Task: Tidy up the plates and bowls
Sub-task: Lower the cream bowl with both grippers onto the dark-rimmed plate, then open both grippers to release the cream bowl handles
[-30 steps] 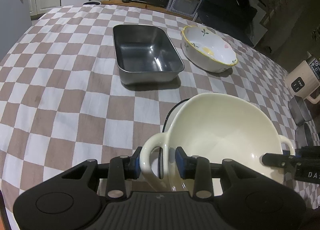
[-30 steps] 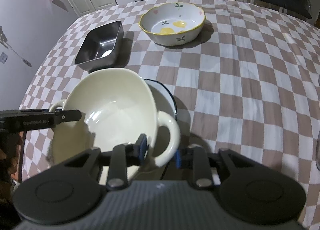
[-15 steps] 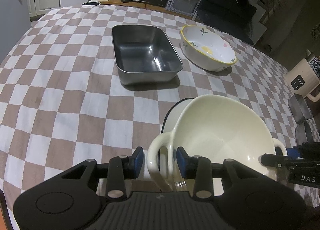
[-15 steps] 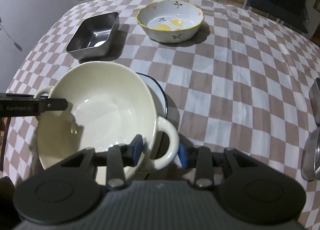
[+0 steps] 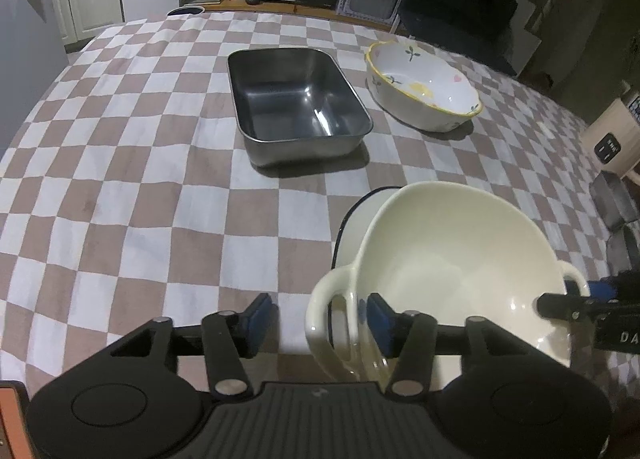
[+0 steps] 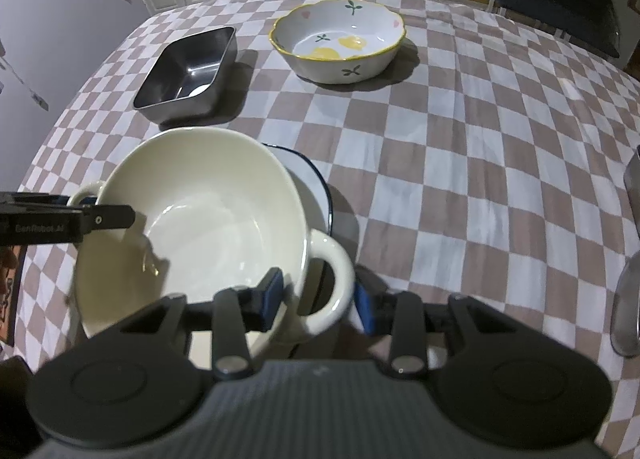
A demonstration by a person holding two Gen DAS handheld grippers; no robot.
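A cream two-handled bowl (image 5: 460,259) (image 6: 208,211) sits on a white plate with a dark blue rim (image 5: 356,219) (image 6: 312,183), near the table's front. My left gripper (image 5: 320,317) straddles the bowl's left handle (image 5: 328,311). Its jaws are opening, and the outer pad stands well off the handle. My right gripper (image 6: 318,301) straddles the right handle (image 6: 334,271). Its jaws are opening too, and the pads stand just off the loop. Each view shows the other gripper's finger at the bowl's far side.
A steel rectangular tray (image 5: 298,107) (image 6: 188,71) and a flower-painted bowl with a yellow rim (image 5: 424,91) (image 6: 338,39) stand farther back on the checked cloth. A beige appliance (image 5: 612,139) and metal dishes (image 6: 628,299) are at the right edge.
Both grippers' jaws have widened around the bowl's handles. The left outer pad has come away from its handle. The bowl sits slightly lower on the plate.
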